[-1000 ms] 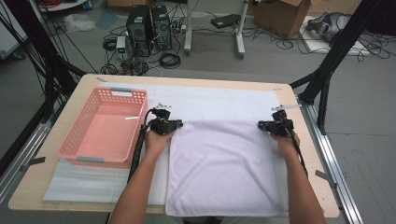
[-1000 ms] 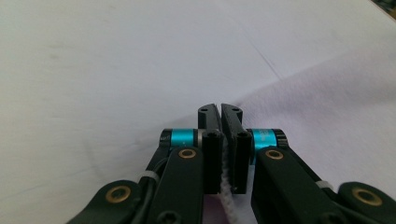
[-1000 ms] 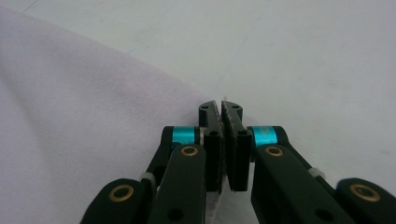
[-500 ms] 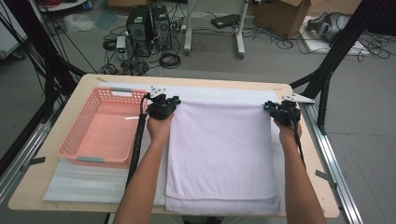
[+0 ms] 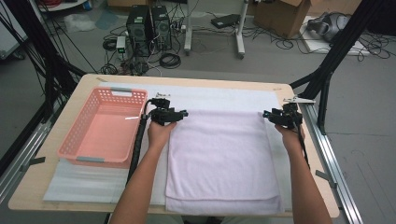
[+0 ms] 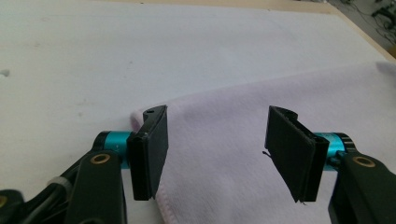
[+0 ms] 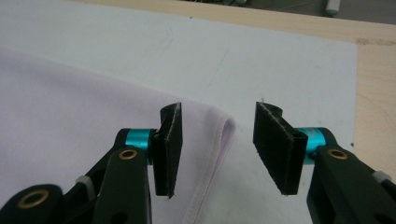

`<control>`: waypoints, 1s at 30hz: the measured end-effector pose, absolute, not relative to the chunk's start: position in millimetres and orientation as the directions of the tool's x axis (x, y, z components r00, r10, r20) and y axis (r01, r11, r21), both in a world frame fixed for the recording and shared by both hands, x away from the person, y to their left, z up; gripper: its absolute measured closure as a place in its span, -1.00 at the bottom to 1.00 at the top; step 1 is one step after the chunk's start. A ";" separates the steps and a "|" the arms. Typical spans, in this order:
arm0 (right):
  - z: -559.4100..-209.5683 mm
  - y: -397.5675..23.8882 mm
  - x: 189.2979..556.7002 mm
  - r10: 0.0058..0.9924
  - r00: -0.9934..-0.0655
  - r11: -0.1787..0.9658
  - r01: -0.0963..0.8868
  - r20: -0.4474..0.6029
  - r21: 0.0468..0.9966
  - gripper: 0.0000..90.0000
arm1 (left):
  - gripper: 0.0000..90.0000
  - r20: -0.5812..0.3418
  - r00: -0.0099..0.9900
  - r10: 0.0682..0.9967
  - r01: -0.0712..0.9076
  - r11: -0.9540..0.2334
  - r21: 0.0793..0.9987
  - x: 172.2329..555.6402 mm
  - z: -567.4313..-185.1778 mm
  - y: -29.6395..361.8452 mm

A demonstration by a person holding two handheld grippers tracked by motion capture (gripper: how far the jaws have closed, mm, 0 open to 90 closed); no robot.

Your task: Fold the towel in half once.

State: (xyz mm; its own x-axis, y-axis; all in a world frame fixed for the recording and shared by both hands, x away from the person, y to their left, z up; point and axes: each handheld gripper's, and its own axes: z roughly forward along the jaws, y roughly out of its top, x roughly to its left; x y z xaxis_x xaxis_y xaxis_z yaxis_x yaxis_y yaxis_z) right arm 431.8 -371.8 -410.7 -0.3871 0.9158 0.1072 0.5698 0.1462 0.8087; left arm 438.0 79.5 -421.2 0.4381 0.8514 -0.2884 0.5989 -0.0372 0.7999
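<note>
From above, at the far left of the pale wooden table [image 5: 299, 196], a pink plastic basket with latticed walls [image 5: 74, 142] sits on a white sheet that covers much of the tabletop [image 5: 219, 98].

Just to the right of the basket, my left hand [image 5: 159, 135] holds my left gripper [image 5: 173, 114] at the far left corner of a pale lilac terry towel, folded into a flat rectangle [image 5: 219, 158]. The towel lies flat in the middle of the white sheet, with its near edge close to my side of the table. In the left gripper view, my left gripper [image 6: 217, 140] has its two black jaws spread apart; they have just been opening. The towel's corner [image 6: 219, 149] lies on the sheet between and below them, and neither pad presses on it.

Farther right, my right hand [image 5: 289, 137] holds my right gripper [image 5: 275, 115] at the towel's far right corner. In the right gripper view, my right gripper [image 7: 217, 144] also has its jaws spread, having just been opening. The towel's hemmed corner [image 7: 93, 140] lies under the gap, nearer one jaw, ungripped.
</note>
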 end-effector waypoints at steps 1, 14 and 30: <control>-411.5 -372.2 429.0 0.914 -0.393 0.152 0.568 0.105 0.809 0.19 | -0.07 -0.292 0.447 0.846 0.584 -0.028 0.811 434.9 -421.6 80.1; -420.9 -375.9 376.5 0.883 -0.454 0.191 0.578 0.118 0.793 0.42 | -0.15 -0.318 0.532 0.785 0.579 -0.063 0.813 393.8 -431.3 83.1; -438.4 -369.7 299.0 0.855 -0.511 0.251 0.548 0.082 0.798 0.52 | -0.02 -0.279 0.590 0.758 0.530 -0.103 0.841 324.8 -438.4 91.1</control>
